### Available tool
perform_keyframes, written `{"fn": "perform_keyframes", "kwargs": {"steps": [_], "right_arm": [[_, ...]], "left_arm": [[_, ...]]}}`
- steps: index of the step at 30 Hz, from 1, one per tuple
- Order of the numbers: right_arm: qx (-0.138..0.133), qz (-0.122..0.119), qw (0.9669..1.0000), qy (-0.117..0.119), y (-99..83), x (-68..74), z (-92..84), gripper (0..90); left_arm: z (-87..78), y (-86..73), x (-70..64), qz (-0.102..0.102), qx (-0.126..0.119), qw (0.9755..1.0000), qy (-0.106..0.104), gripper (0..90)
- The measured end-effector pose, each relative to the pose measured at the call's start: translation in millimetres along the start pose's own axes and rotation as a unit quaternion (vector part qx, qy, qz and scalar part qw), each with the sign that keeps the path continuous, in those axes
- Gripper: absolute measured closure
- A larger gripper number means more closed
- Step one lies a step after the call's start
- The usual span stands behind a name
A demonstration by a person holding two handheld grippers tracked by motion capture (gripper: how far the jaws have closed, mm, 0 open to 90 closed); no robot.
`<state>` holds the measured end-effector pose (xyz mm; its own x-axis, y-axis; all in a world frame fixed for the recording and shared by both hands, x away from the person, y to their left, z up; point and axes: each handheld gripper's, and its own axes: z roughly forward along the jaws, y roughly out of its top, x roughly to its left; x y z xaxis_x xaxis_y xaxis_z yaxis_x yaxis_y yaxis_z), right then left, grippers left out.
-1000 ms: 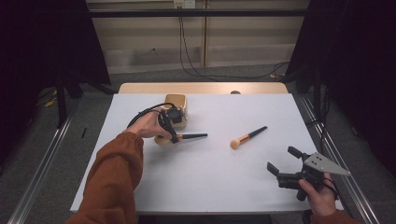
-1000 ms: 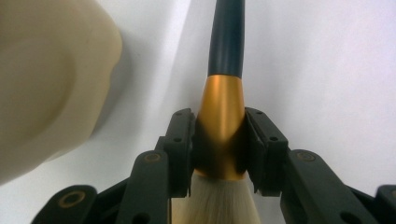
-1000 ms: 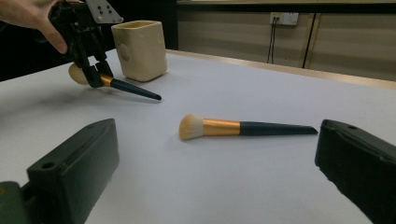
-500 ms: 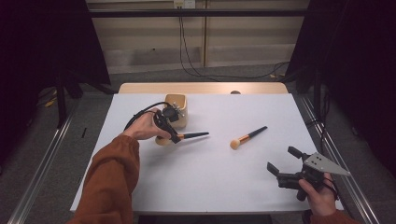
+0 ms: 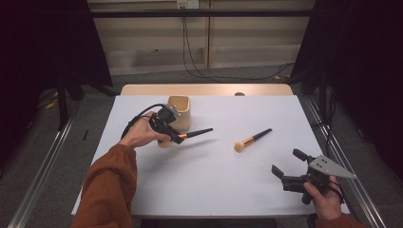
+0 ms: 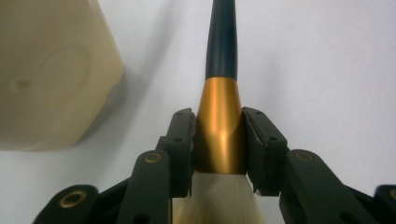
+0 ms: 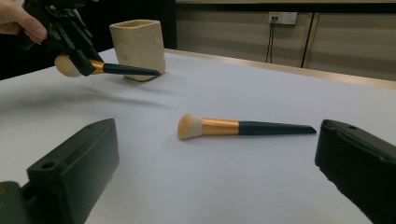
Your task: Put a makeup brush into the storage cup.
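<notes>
Beside the cup [image 5: 181, 113], left tool [image 5: 174, 136] clamps brush [image 5: 195, 133]

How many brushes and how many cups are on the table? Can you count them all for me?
Makeup brushes: 2, one held in the left gripper by its gold collar, one lying on the table
Cream cups: 1
Total: 3

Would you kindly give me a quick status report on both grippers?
Left gripper shut on held brush beside cup. Right gripper open. Second brush lies free.
</notes>
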<state>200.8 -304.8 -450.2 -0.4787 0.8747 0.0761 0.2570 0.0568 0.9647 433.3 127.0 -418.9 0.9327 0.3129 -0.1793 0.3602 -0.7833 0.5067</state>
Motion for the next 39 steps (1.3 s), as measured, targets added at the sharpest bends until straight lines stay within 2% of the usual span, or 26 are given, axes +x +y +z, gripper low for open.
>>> {"fn": "perform_keyframes", "kwargs": {"steps": [1, 3, 6, 7, 8, 9, 10, 11, 13, 17, 19, 20, 21, 29, 36, 39], "right_arm": [[0.000, 0.000, 1.0000, 0.000, 0.0, 0.0, 0.1, 0.0], [0.000, 0.000, 1.0000, -0.001, 0.0, -0.1, 0.1, 0.0], [-0.001, 0.000, 1.0000, -0.001, 0.0, -0.2, 0.1, 0.0], [-0.001, 0.000, 1.0000, -0.001, 0.1, -0.4, 0.1, 0.0], [-0.001, 0.001, 1.0000, -0.002, 0.2, -0.5, 0.0, 0.0], [-0.001, 0.003, 1.0000, -0.003, 0.3, -0.4, -0.3, 0.0], [-0.002, 0.002, 1.0000, -0.003, 0.3, -0.3, -0.3, 0.0], [-0.002, 0.002, 1.0000, -0.003, 0.3, -0.3, -0.3, 0.0], [-0.003, 0.002, 1.0000, -0.002, 0.4, -0.1, 0.2, 0.0], [-0.003, 0.003, 1.0000, -0.002, 0.5, 0.1, 0.9, 0.0], [-0.002, 0.002, 1.0000, -0.002, 0.3, -0.2, 1.3, 0.0], [-0.001, 0.002, 1.0000, -0.001, 0.3, -0.2, 1.6, 0.0], [-0.001, 0.001, 1.0000, -0.001, 0.3, -0.2, 1.9, 0.0], [-0.004, 0.003, 1.0000, 0.000, 0.8, 0.0, 2.3, 0.0], [-0.008, 0.003, 0.9999, 0.007, 2.4, 0.9, 4.6, 0.0], [-0.011, 0.005, 0.9999, 0.012, 3.6, 1.5, 5.4, 0.0]], "left_arm": [[0.6, -1.4, -2.2, -0.017, -0.016, 0.9997, -0.003, 65.4], [-1.5, -3.1, -2.8, -0.014, -0.025, 0.9996, 0.002, 65.4], [-2.4, -6.2, -5.7, -0.027, -0.044, 0.9987, -0.001, 65.4], [-4.1, -7.1, -6.5, -0.020, -0.041, 0.9990, 0.006, 65.4], [-4.8, -8.4, -7.8, -0.023, -0.049, 0.9985, 0.001, 65.4], [-6.8, -9.3, -8.6, -0.017, -0.047, 0.9988, 0.005, 65.4], [-7.3, -10.6, -10.1, -0.023, -0.060, 0.9980, 0.003, 65.4], [-9.0, -11.7, -11.2, -0.021, -0.062, 0.9979, 0.007, 65.4], [-10.6, -14.6, -13.4, -0.027, -0.080, 0.9964, 0.007, 65.4], [-12.6, -21.4, -16.9, -0.017, -0.103, 0.9945, 0.012, 65.5], [-12.6, -24.5, -18.5, -0.019, -0.117, 0.9929, 0.010, 65.5], [-13.5, -25.6, -18.9, -0.016, -0.117, 0.9929, 0.010, 65.5], [-13.0, -26.7, -20.7, -0.021, -0.127, 0.9917, 0.008, 65.5], [-14.8, -35.6, -28.7, -0.032, -0.158, 0.9868, 0.014, 65.5], [-20.1, -41.3, -41.1, -0.028, -0.192, 0.9809, 0.007, 65.5], [-21.6, -41.2, -48.0, -0.021, -0.201, 0.9794, -0.001, 65.5]]}}
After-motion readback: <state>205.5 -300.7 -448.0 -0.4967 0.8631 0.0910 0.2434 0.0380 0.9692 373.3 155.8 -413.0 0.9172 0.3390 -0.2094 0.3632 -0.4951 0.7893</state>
